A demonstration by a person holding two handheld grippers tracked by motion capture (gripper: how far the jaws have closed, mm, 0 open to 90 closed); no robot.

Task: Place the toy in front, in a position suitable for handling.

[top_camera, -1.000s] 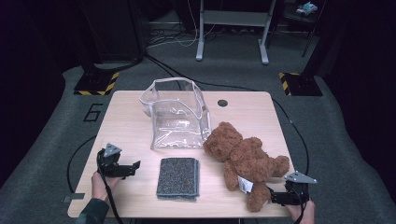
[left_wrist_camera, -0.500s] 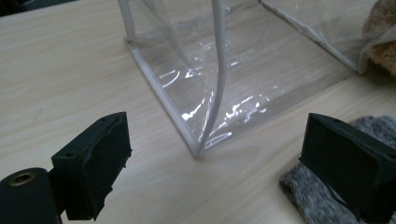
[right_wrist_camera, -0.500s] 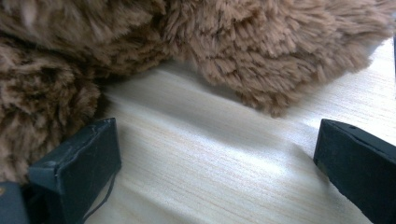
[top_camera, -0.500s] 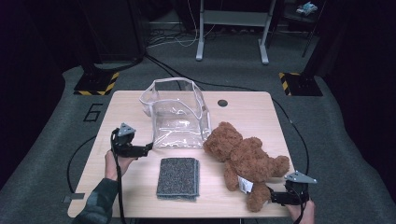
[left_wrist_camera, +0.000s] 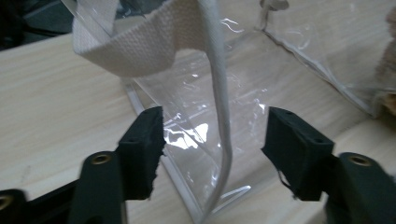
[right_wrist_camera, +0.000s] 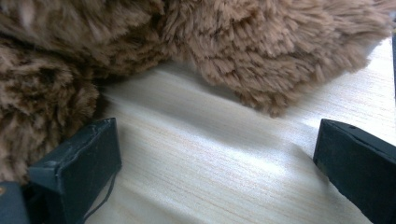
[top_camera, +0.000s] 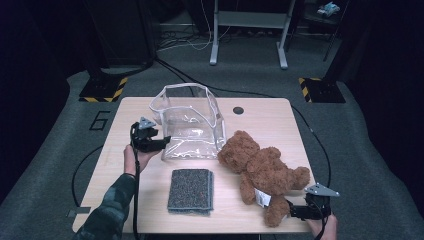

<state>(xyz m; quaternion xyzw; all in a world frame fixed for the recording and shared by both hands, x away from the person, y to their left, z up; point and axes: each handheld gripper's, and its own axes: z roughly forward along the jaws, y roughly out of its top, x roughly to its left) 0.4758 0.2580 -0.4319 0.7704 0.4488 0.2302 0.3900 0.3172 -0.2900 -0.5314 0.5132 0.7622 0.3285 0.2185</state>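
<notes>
While the left gripper [left_wrist_camera: 212,149] has just been closing its jaws around the clear bag's [top_camera: 192,131] white seam edge [left_wrist_camera: 223,140], pads not yet pressing, the grasp is underway. Next, pinch it firmly. The right gripper [right_wrist_camera: 217,163] rests wide open, holding nothing, beside the teddy bear [top_camera: 265,170] on the bench [top_camera: 260,112].

— What's different with the left gripper [top_camera: 164,142]?
— It's up from the bench's near edge to the clear bag [top_camera: 192,127]; its jaws have just been closing around the bag's white-trimmed edge.
</notes>
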